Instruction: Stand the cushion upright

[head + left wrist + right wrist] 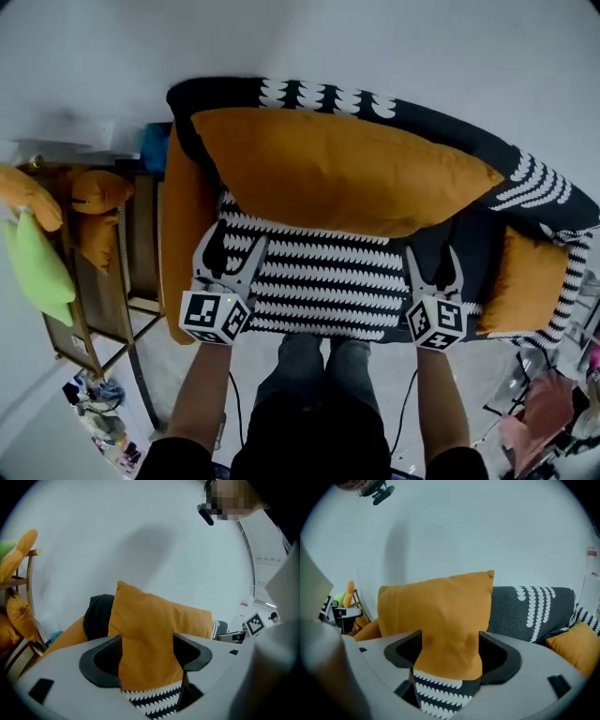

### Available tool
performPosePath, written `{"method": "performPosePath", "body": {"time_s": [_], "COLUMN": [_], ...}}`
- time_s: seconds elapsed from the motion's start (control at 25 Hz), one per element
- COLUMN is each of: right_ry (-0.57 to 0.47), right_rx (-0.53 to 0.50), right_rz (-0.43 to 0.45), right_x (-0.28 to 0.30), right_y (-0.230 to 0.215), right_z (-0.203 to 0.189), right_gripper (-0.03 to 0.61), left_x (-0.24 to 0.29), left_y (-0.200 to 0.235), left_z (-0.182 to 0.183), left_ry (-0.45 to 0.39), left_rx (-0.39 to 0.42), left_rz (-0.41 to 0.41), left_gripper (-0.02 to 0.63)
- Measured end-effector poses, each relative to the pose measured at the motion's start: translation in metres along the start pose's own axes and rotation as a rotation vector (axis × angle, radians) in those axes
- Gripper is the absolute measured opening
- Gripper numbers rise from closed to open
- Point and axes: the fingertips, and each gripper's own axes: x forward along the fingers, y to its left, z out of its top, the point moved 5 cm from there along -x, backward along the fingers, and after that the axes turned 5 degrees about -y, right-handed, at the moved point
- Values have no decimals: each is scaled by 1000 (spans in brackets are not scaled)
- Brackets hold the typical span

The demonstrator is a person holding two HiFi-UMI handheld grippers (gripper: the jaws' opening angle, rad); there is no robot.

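Both pairs of jaws stand apart and empty as the left gripper (234,255) and right gripper (432,269) hover over the black-and-white patterned sofa seat (328,277). Just beyond them, the large orange cushion (347,173) stands on its long edge against the backrest (441,122). A pale wall lies behind, and a wooden rack (112,281) of orange and green soft items sits beside the sofa's left end.

Two hand-held grippers (234,240) (433,255), one sofa (422,117), three orange cushions (347,173) (187,225) (530,281), perhaps three more (98,192) (28,192) (94,244) on the shelf (141,246).
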Motion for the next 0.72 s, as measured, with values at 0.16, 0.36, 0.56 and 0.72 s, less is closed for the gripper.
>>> {"method": "performPosePath", "body": {"time_s": [0.16,0.36,0.56,0.72], "right_ry": [-74,-206,-320,-379], "right_rx": [23,56,53,72], "right_rz": [30,69,68,13], "right_x": [-49,-110,-171,-235], "right_y": [30,58,55,26], "right_z": [36,81,105,101], "right_gripper": [341,298,296,283], "left_x": [-39,-83,-109,-126], "left_y": [-34,-81,-128,-182], "left_z": [36,75,103,110], "left_ry": [-23,-43,-72,-87], "left_rx": [-26,38,107,166], "left_rz": [-67,-162,-254,-343], "left_gripper": [351,351,350,347]}}
